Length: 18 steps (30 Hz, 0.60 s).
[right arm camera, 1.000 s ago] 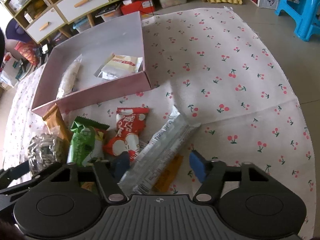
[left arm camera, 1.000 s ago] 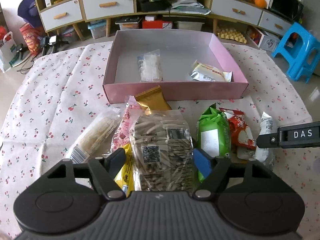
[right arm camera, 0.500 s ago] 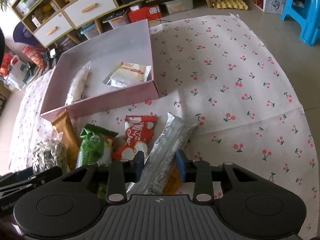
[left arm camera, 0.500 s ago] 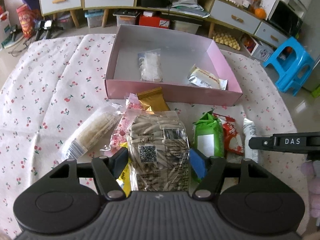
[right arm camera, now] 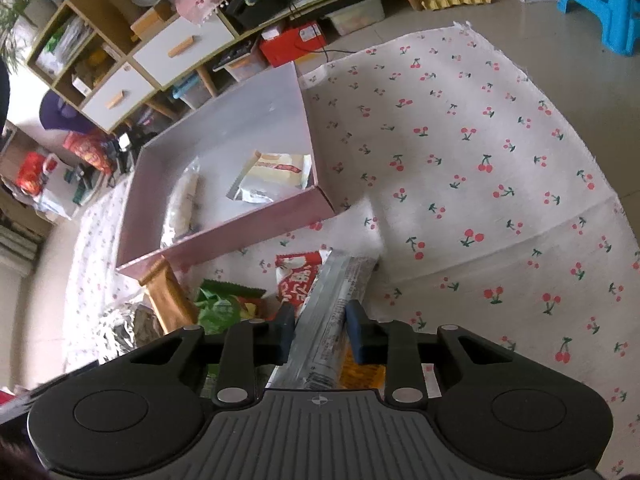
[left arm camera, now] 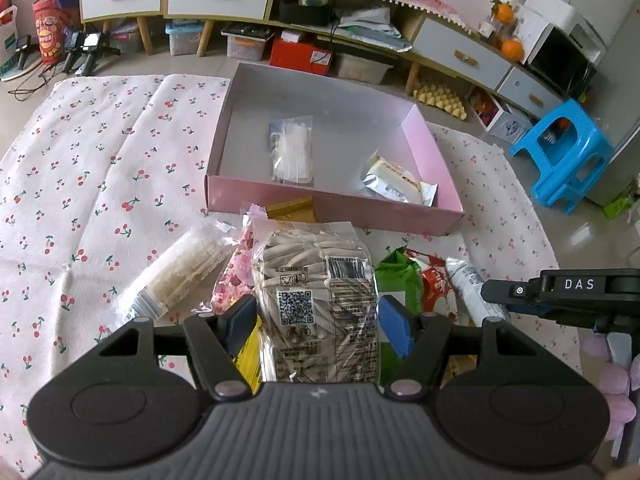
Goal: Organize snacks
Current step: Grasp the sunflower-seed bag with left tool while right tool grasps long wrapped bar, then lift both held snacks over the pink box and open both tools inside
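**Gripping two packets, box next**

Closing in on both lots, left to right, with places read off each wrist view.

Item, left gripper (left arm camera: 316, 322): since a second ago my pads have drawn in onto the seed bag (left arm camera: 318, 300) and hold it by its flanks; the opening has settled. The bag now sits higher against the cloth than before, so I judge it lifted. Clear plastic, pale striped seeds inside, printed square code and barcode facing up.

Item, right gripper (right arm camera: 320, 330): a second ago these jaws stood wide around the silver packet (right arm camera: 334, 304); they have narrowed hard and are closing yet, pads against its two long edges. Long, slim, foil-grey, small print along it, tip pointing to 1 o'clock.

Meaning: both grasps made; carrying is the step I judge next.

Item, pink box (left arm camera: 320, 206): at 12 o'clock of the left gripper, 11 o'clock of the right. Two packets already lie inside.

Item, remaining on the cherry cloth (left arm camera: 100, 168): cracker sleeve (left arm camera: 176, 276) at 10 o'clock, gold packet (left arm camera: 290, 210), green packet (left arm camera: 398, 276), red packet (left arm camera: 436, 280).
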Each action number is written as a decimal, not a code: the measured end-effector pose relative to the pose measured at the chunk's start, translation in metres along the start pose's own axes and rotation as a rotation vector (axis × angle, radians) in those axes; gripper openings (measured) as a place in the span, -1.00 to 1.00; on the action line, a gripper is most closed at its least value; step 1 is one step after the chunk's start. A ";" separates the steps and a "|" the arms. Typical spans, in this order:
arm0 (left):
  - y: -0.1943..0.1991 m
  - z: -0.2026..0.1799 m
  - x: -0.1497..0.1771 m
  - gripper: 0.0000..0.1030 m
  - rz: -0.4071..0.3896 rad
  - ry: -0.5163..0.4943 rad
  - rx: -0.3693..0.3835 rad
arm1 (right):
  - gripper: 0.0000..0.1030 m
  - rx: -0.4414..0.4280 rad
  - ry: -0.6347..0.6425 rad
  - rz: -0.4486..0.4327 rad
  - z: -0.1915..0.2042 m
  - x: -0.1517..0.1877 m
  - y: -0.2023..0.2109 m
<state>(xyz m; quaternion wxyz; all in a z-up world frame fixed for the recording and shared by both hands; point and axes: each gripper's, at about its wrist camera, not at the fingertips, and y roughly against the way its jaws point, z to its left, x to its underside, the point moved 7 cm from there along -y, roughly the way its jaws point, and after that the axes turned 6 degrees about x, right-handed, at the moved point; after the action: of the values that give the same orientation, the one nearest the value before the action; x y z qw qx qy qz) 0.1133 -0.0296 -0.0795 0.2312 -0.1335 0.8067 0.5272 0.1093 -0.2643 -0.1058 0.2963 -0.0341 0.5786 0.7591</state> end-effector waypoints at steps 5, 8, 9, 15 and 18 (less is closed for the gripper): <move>0.001 0.002 -0.002 0.23 -0.001 0.024 0.019 | -0.49 -0.035 -0.045 0.019 -0.003 -0.001 0.000; 0.000 0.002 -0.002 0.23 0.001 0.026 0.018 | -0.49 -0.012 -0.031 0.024 -0.004 0.001 -0.005; 0.000 0.002 -0.002 0.23 0.003 0.026 0.018 | -0.49 -0.007 -0.028 0.032 -0.004 0.002 -0.007; -0.003 0.001 -0.001 0.23 0.013 0.024 0.020 | -0.36 -0.003 -0.040 0.063 -0.007 0.005 -0.015; -0.004 0.002 -0.001 0.23 0.018 0.022 0.017 | -0.36 0.019 -0.025 0.069 -0.007 0.006 -0.020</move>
<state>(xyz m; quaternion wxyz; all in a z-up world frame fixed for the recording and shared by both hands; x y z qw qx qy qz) 0.1163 -0.0299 -0.0831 0.2187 -0.1302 0.8149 0.5207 0.1116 -0.2652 -0.1277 0.2775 -0.0020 0.5828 0.7638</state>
